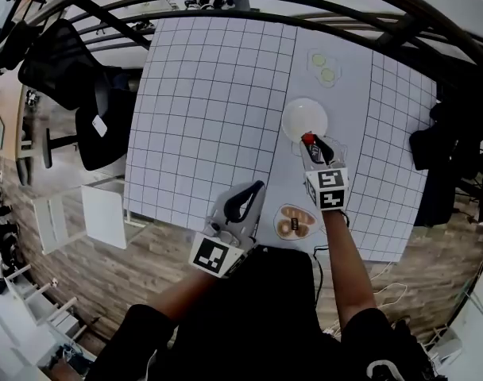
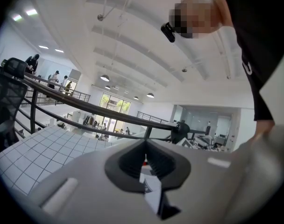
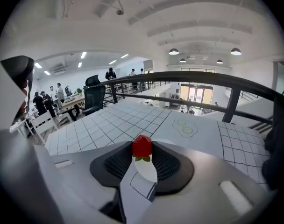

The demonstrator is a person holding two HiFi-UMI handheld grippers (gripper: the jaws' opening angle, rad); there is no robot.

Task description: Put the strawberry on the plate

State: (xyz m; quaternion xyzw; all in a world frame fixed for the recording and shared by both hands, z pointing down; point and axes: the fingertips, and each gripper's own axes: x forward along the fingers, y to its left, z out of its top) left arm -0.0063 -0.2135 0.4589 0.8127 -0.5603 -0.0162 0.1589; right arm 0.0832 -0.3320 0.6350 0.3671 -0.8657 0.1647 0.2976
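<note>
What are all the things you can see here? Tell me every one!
strawberry: 1, red, between the right gripper's jaws, by the plate's near rim
plate: 1, white, on the table
table: 1, white with black grid
egg picture: 1, pale yellow, beyond the plate
brown snack shape: 1, near table edge; real or printed unclear
office chair: 1, black, left of table
left gripper: 1, grey, shut, empty
right gripper: 1, grey, shut on the strawberry
</note>
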